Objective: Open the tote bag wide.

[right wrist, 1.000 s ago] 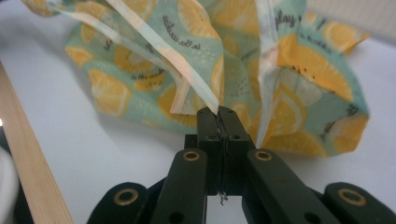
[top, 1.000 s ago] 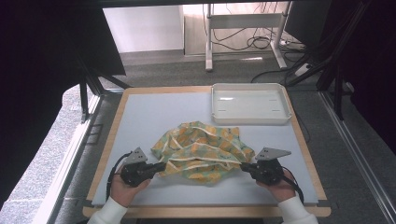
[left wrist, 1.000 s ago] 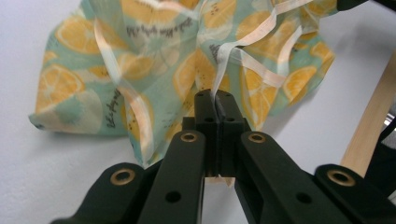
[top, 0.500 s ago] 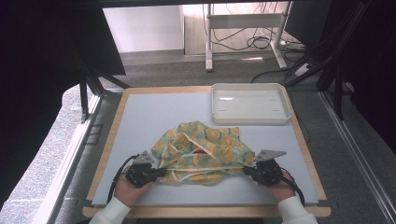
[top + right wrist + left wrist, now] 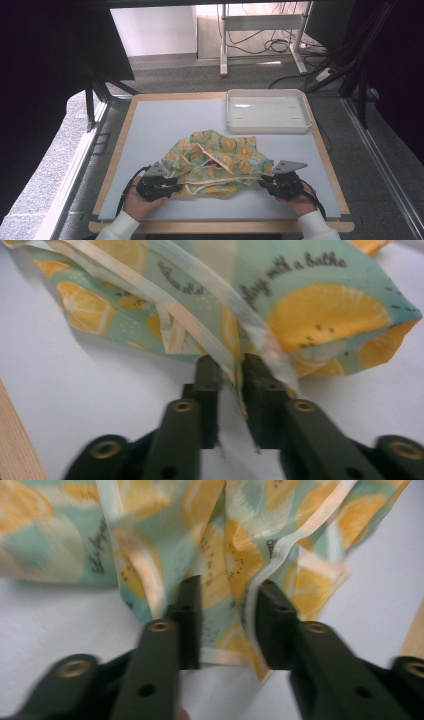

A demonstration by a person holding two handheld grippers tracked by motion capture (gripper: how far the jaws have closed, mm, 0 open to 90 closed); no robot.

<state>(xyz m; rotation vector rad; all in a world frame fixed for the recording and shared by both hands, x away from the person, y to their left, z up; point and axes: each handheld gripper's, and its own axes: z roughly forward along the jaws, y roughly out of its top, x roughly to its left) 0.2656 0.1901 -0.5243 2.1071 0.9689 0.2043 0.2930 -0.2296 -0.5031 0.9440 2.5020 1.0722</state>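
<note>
1. Grey flooring and cables frame a pale tabletop (image 5: 150, 130) edged in wood.
2. At near left, the left hand-held gripper (image 5: 167, 186) has its jaws parted around a hem of the lemon-print cloth (image 5: 220, 162), apparently not yet pinching it.
3. Crumpled at the near centre, the cloth lies on the tabletop.
4. At near right, the right hand-held gripper (image 5: 264, 183) is clamped on the cloth's edge.
5. Beyond, at far right, sits a white tray (image 5: 267, 127).
</note>
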